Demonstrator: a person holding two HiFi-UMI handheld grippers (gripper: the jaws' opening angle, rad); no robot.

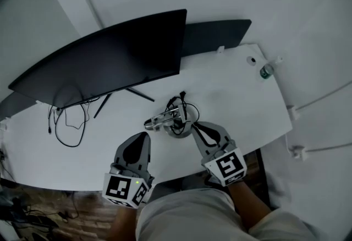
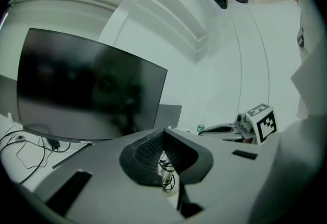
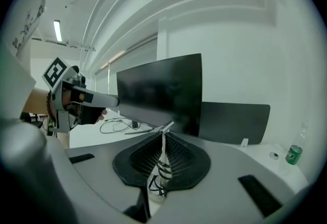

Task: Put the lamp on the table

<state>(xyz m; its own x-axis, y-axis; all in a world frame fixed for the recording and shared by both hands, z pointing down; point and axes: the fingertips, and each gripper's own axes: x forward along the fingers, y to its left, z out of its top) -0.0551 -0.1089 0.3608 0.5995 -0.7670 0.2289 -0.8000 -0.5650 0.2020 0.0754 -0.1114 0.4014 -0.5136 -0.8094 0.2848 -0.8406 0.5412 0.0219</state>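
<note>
A silver folding lamp [image 1: 168, 120] with a black cord wound round it lies on the white table [image 1: 247, 108], in front of the monitor. My right gripper [image 1: 193, 126] reaches it from the near side. In the right gripper view the lamp's thin stem [image 3: 162, 159] stands between the pads, and that gripper [image 3: 163, 138] is shut on it. My left gripper [image 1: 146, 136] sits just short of the lamp's left end with its jaws together. In the left gripper view the lamp [image 2: 166, 171] shows through the slit below that gripper's [image 2: 164, 136] closed tips.
A large dark monitor [image 1: 110, 61] stands at the back, with a second dark panel [image 1: 217, 36] to its right. Loose black cables [image 1: 69, 121] lie at the left. A small green bottle [image 1: 266, 71] stands near the table's right corner. The near table edge runs just below both grippers.
</note>
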